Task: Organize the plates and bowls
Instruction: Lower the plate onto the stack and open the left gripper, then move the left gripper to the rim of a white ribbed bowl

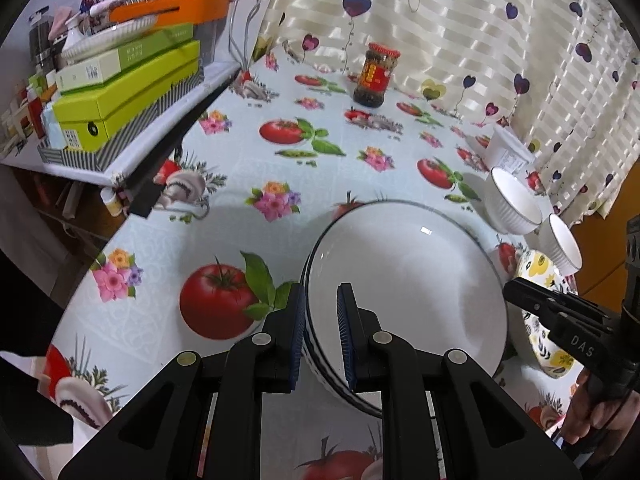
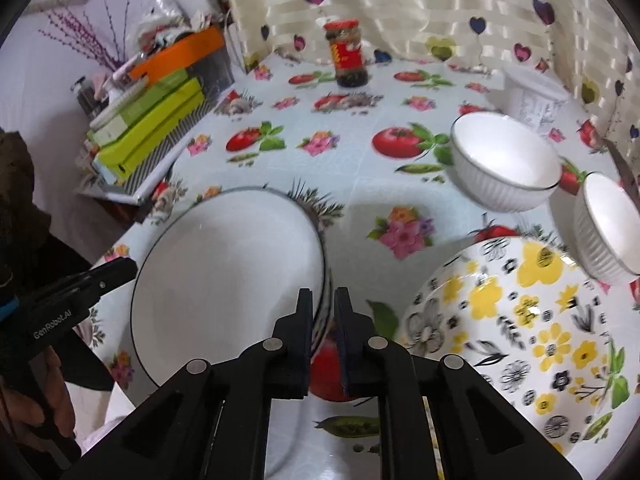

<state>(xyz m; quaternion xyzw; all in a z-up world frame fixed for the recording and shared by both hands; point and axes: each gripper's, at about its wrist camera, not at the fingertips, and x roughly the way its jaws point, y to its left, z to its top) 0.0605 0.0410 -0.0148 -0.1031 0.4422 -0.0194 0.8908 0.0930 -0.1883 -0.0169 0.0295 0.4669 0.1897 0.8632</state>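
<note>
tomato-print tablecloth (image 1: 224, 240) carries everything. your left gripper (image 1: 322, 316) clamps the near rim of the white plate (image 1: 404, 280); your right gripper (image 2: 323, 320), nearly closed, straddles its right rim. floral bowl (image 2: 520, 328) lies just right.

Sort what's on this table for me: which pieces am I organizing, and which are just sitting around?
For the job:
- large white plate, its rim between the left gripper fingers
- floral bowl
- two ribbed white bowls

Just lying about:
- sauce jar
- white tub
- stacked green boxes
- orange tray
</note>
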